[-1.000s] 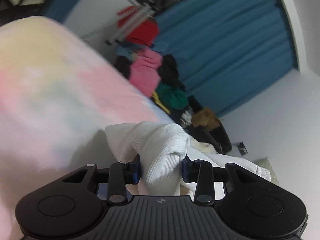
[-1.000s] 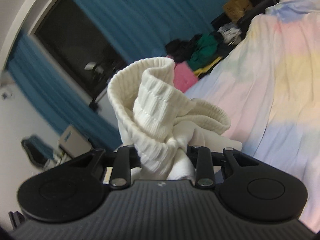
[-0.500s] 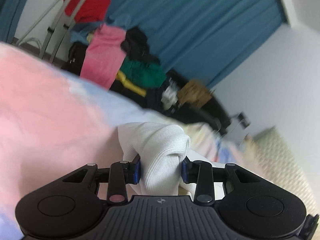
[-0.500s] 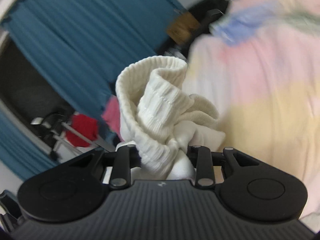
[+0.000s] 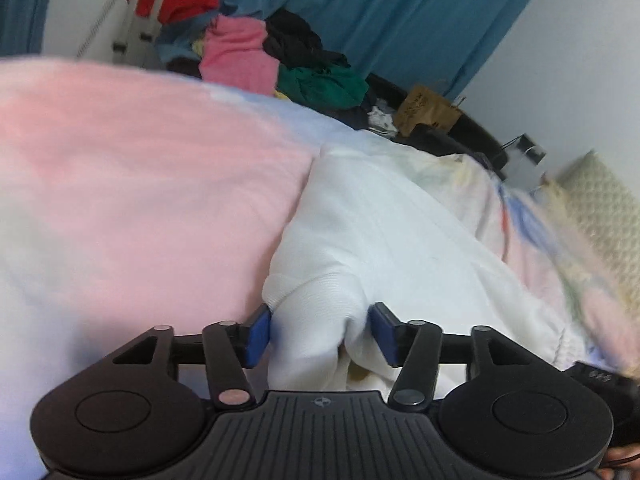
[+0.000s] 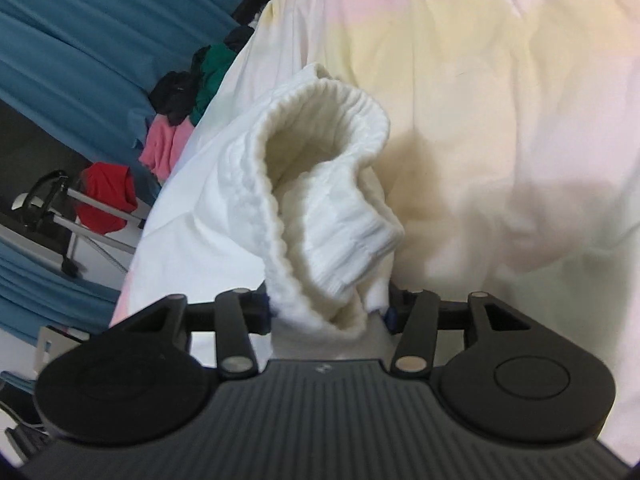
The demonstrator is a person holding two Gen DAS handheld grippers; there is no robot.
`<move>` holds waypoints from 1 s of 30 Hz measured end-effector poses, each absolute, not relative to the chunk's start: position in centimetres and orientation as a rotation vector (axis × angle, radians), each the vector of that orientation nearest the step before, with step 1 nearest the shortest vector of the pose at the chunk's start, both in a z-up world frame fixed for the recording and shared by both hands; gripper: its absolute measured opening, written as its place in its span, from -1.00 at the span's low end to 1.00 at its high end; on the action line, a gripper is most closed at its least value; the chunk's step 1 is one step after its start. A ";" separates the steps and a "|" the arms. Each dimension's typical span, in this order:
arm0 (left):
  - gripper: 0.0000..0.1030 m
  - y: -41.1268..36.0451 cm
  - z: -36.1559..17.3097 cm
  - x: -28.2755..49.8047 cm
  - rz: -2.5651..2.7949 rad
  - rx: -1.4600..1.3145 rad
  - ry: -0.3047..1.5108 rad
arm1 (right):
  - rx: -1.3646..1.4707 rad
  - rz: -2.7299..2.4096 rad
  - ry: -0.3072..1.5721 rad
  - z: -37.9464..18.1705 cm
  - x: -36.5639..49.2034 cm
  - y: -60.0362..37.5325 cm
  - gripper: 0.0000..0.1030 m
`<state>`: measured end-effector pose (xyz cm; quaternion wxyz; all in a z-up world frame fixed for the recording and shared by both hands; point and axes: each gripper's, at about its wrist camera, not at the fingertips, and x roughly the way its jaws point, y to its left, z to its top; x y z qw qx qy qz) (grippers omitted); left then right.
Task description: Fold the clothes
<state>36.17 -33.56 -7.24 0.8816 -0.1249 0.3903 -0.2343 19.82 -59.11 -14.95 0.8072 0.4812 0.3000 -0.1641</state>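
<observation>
**Both hand-held grippers clamped on a white garment over the bed**

Low in the left wrist view, the left hand-held gripper has its blue pads pressed against a bunched fold of the white garment, gripping it from both sides. From the grip the garment spreads toward the upper right of the frame, lying across the bed, whose cover shows as blurred pink and pale blue. At the upper middle, beyond the bed's far edge, sits a pile of clothes in pink, black and green, backed by a blue curtain. A brown cardboard box stands to the right of the pile.

Low in the right wrist view, the right hand-held gripper is closed on the same white garment, holding it at its ribbed cuff, which curls open at the frame's centre. Behind it, the bed fills the right side in soft yellow and pink. At the left edge of the frame are the blue curtain and the pile of clothes.
</observation>
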 end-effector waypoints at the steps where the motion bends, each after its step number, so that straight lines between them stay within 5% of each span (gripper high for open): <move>1: 0.21 -33.5 -6.1 35.5 -0.468 -0.238 0.800 | 1.015 -0.358 0.661 -13.9 19.6 -58.9 0.01; 3: 0.55 -33.4 -3.8 34.6 -0.445 -0.201 0.788 | 0.954 -0.384 0.695 -11.6 19.0 -59.1 0.02; 16: 0.83 -31.8 14.1 22.1 -0.505 -0.058 0.558 | 0.589 -0.316 0.532 5.0 10.9 -54.0 0.01; 19: 0.97 -31.4 17.0 18.2 -0.541 -0.034 0.510 | 0.518 -0.290 0.502 7.8 8.8 -51.9 0.30; 21: 1.00 -31.1 18.4 15.8 -0.557 -0.012 0.468 | 0.473 -0.280 0.467 9.6 8.0 -50.3 0.71; 30: 1.00 -28.4 20.6 6.8 -0.608 0.019 0.385 | 0.371 -0.261 0.363 11.7 2.8 -44.6 0.71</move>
